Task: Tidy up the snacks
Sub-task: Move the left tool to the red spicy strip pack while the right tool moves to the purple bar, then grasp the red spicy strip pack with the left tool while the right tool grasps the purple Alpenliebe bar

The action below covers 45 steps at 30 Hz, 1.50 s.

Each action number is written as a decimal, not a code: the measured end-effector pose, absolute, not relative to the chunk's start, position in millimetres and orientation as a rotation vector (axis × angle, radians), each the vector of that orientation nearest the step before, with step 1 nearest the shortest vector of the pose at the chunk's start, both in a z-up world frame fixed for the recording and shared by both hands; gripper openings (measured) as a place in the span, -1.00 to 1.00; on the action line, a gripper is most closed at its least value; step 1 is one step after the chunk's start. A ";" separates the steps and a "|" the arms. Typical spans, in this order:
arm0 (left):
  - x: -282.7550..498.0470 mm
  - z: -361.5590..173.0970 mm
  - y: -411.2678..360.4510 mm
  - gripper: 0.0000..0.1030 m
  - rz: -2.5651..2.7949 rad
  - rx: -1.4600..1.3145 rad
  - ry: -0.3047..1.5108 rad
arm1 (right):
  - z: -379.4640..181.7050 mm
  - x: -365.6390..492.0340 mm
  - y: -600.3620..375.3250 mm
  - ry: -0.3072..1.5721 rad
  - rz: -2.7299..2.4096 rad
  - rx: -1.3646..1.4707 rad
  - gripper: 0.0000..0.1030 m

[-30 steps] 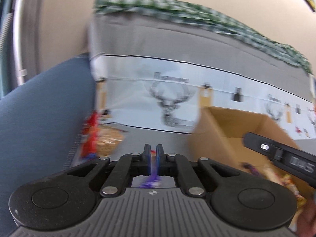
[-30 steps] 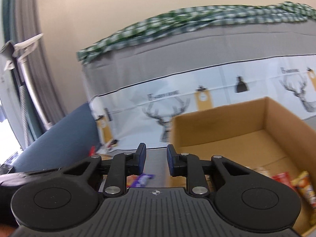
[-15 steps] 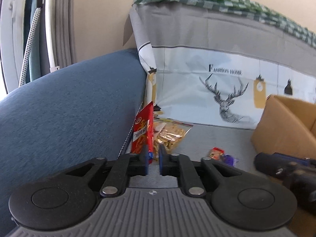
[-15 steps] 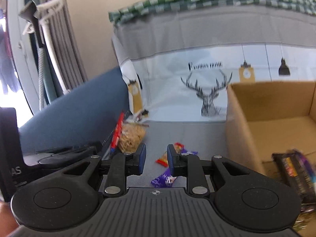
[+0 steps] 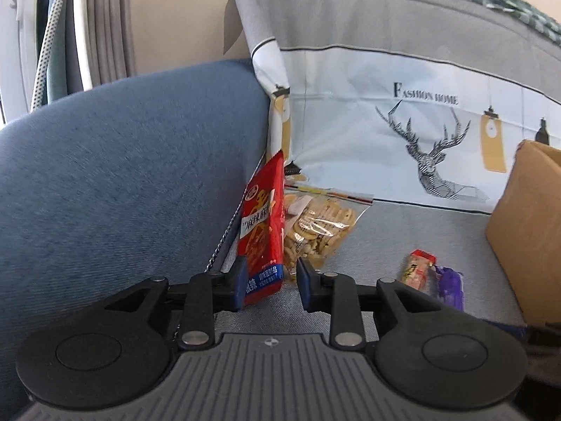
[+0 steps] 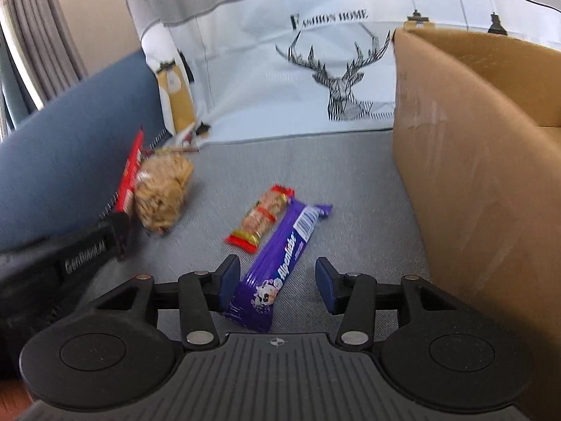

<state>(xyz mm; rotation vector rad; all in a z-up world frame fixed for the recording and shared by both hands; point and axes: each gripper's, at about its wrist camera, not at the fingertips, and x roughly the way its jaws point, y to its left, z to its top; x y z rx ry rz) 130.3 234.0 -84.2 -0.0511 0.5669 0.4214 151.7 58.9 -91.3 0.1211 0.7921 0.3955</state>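
A red snack packet (image 5: 263, 224) stands against the blue armrest (image 5: 122, 175), next to a clear bag of biscuits (image 5: 319, 228). My left gripper (image 5: 270, 280) is open with the packet's lower end between its jaws, not clamped. My right gripper (image 6: 277, 280) is open around the near end of a purple Alpenliebe bar (image 6: 284, 263) lying on the grey seat. A small red-and-yellow snack bar (image 6: 261, 219) lies beside it. The red packet (image 6: 131, 175) and the biscuit bag (image 6: 163, 193) also show in the right wrist view, with the left gripper (image 6: 115, 235) at them.
A cardboard box (image 6: 473, 175) stands on the seat at the right, also in the left wrist view (image 5: 526, 217). A deer-print cushion (image 6: 315, 63) lines the sofa back. Curtains (image 5: 98, 24) hang at the far left.
Both grippers opened wider and moved down closer to the seat: the left onto the red packet, the right over the purple bar. The box has slid to the right of view.
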 end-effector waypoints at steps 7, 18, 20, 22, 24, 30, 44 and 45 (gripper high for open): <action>139.6 -85.4 242.0 -0.81 0.453 -0.081 0.635 | -92.2 151.8 56.4 0.803 0.406 0.096 -0.67; 72.5 -41.2 236.5 -0.90 0.350 -0.183 0.628 | -56.3 89.1 47.0 0.765 0.549 -0.007 -0.71; 54.8 -30.8 236.8 -0.90 0.312 -0.230 0.620 | -50.4 72.3 43.1 0.753 0.572 -0.031 -0.71; 37.5 -21.8 238.8 -0.91 0.247 -0.312 0.606 | -47.7 56.3 37.9 0.744 0.595 -0.053 -0.72; 27.2 -18.3 239.7 -0.91 0.180 -0.379 0.621 | -48.0 41.5 32.0 0.745 0.611 -0.070 -0.72; 22.4 -31.6 236.3 -0.90 0.086 -0.491 0.833 | -48.6 20.5 14.8 0.752 0.627 -0.091 -0.72; 49.4 -42.8 208.9 0.29 0.275 -0.270 0.920 | -59.1 14.6 17.6 0.832 0.682 -0.150 -0.32; 53.4 -46.6 205.7 0.36 0.281 -0.242 0.938 | -60.1 16.8 16.5 0.839 0.681 -0.142 -0.31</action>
